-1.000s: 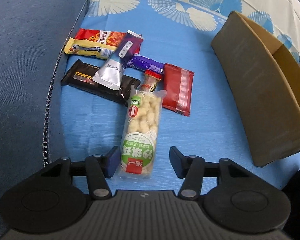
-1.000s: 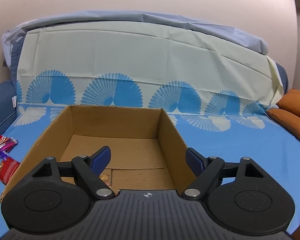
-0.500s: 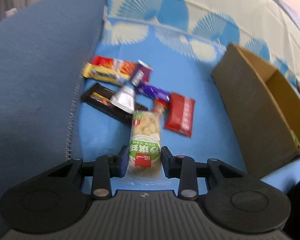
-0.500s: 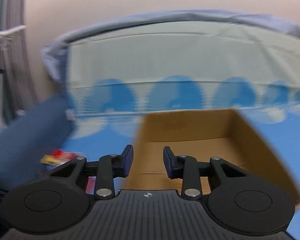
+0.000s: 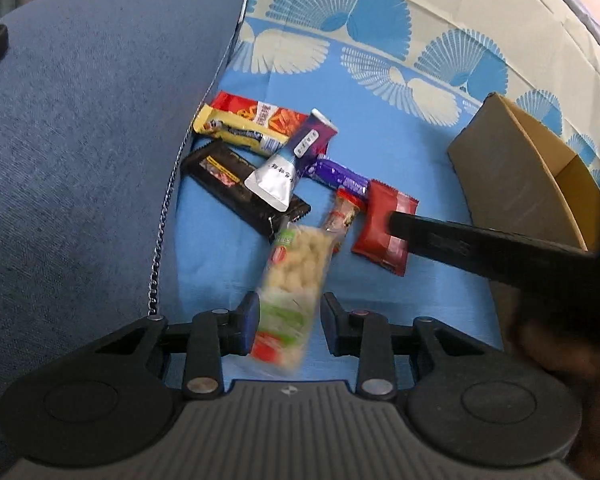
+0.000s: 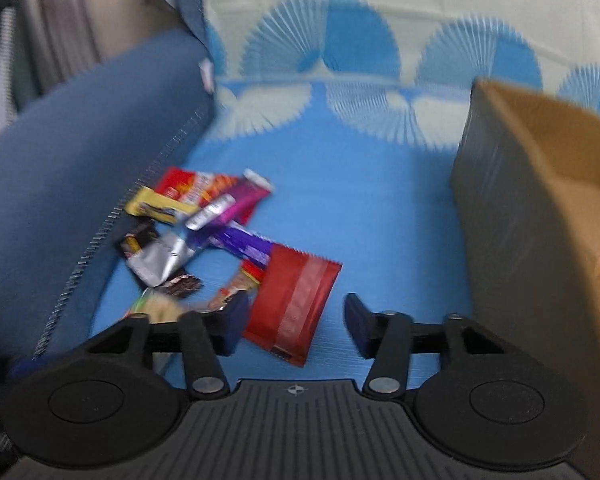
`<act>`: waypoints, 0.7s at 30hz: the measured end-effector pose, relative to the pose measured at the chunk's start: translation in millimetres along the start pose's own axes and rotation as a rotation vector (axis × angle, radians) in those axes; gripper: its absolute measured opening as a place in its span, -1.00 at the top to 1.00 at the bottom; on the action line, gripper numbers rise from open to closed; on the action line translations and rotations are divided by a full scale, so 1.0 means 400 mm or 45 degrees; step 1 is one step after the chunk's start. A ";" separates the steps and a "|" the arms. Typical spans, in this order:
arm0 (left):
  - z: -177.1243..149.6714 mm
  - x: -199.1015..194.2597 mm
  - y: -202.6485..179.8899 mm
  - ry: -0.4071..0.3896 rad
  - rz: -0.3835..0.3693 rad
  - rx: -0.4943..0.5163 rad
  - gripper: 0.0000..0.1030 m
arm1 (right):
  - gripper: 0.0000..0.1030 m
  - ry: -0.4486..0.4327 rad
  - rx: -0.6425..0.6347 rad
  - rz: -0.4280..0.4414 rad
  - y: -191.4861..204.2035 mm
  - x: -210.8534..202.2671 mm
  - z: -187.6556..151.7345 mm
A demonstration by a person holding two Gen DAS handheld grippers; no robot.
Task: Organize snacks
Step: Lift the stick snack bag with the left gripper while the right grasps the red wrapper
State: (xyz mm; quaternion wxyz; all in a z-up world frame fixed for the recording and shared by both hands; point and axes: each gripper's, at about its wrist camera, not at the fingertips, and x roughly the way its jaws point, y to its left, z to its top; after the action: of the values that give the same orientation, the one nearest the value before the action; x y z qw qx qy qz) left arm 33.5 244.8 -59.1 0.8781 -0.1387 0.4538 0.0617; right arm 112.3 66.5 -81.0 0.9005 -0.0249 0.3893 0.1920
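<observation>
Clear-wrapped puffed corn pack (image 5: pixel 289 280) is lifting off the blue cover, pinched in my left gripper (image 5: pixel 285 320). My right gripper (image 6: pixel 293 324) is opening over the red packet (image 6: pixel 293 300), not touching. About 6 snacks are waiting beside the cardboard box (image 5: pixel 512 184).

The left gripper (image 5: pixel 285 330) clamps a clear green-labelled packet of pale puffed snacks (image 5: pixel 289 288); a black gripper finger (image 5: pixel 460 242) overlaps a red foil sachet (image 5: pixel 376 224).
</observation>
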 end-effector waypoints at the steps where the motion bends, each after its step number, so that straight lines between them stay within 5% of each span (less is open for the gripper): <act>1: 0.000 0.002 0.003 0.006 0.008 -0.007 0.28 | -0.25 0.016 0.011 0.004 0.002 0.021 0.003; 8: 0.003 0.022 0.009 0.055 -0.012 -0.015 0.25 | -0.36 0.104 0.060 -0.009 0.009 0.116 0.009; 12: 0.001 0.024 -0.002 0.059 -0.005 0.007 0.19 | 0.08 0.112 0.021 -0.012 0.007 0.124 0.005; 17: 0.001 0.027 -0.011 0.063 0.000 0.029 0.06 | 0.15 0.093 -0.035 0.012 -0.016 0.065 -0.002; 21: 0.004 0.035 -0.017 0.080 -0.013 0.052 -0.11 | 0.40 0.112 -0.092 0.098 -0.032 -0.037 -0.026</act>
State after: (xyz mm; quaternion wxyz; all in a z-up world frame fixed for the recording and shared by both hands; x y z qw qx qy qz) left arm 44.6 238.4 -68.3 0.8663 -0.1250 0.4816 0.0437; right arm 100.5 47.8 -79.2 0.8729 -0.0509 0.4221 0.2393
